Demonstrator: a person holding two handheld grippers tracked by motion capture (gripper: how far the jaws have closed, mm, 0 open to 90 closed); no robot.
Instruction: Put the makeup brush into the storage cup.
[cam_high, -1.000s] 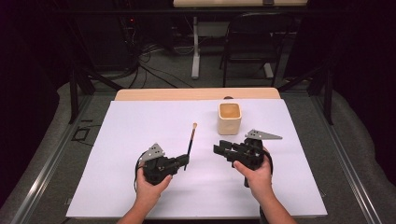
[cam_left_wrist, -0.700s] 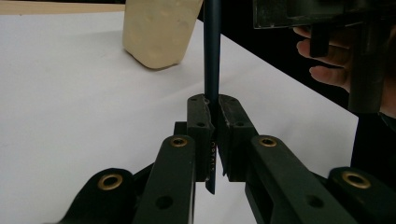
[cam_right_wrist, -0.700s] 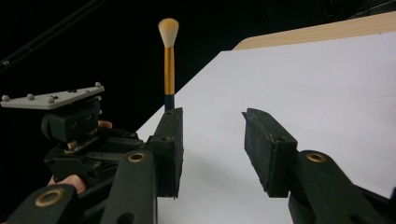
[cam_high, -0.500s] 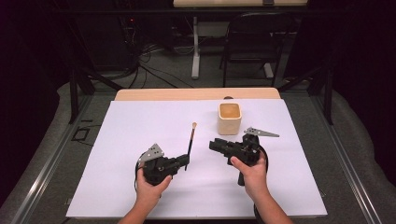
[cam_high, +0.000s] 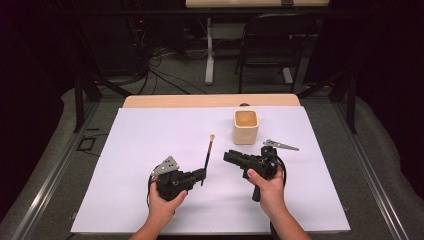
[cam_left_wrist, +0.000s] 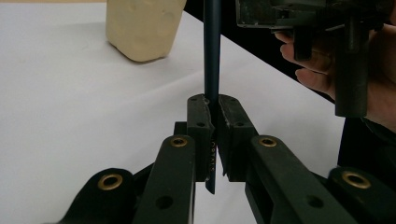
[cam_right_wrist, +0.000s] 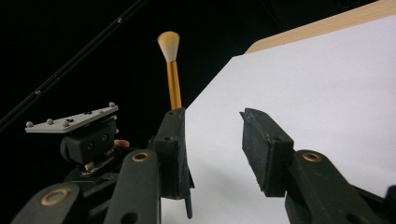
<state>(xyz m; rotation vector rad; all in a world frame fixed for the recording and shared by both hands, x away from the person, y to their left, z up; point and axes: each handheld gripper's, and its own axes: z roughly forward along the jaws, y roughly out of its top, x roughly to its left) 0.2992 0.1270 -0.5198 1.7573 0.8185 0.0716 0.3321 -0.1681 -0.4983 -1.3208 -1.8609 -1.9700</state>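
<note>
White sheeting (cam_high: 150, 150) covers the table, with a dark room, cables and a chair (cam_high: 272, 45) beyond its far edge. Compared with the picture one second earlier, the right gripper (cam_high: 231, 157) has swung leftward and now points at the brush (cam_high: 208, 155); its jaws have just been closing and stand partly apart with nothing between the pads. In the right gripper view the brush's gold ferrule and pale bristle tip (cam_right_wrist: 169, 44) rise just behind one jaw, so the handle is beside the gap, not inside it.

The left gripper (cam_high: 200, 176) has kept its place and is clamped on the brush's dark handle (cam_left_wrist: 211, 51), holding it upright in its own view. The judgement is that a hand-over or a two-handed regrip is being lined up, with the beige cup (cam_high: 246, 126) just beyond the right gripper as the likely destination.

Limits of view:
- The lower handle is masked by the left gripper's pads.
- In the right gripper view, one jaw hides the handle below the ferrule.
- The cup's contents cannot be made out.
- A grey pointed piece (cam_high: 281, 145) beside the right gripper looks like its top plate; this is uncertain.
</note>
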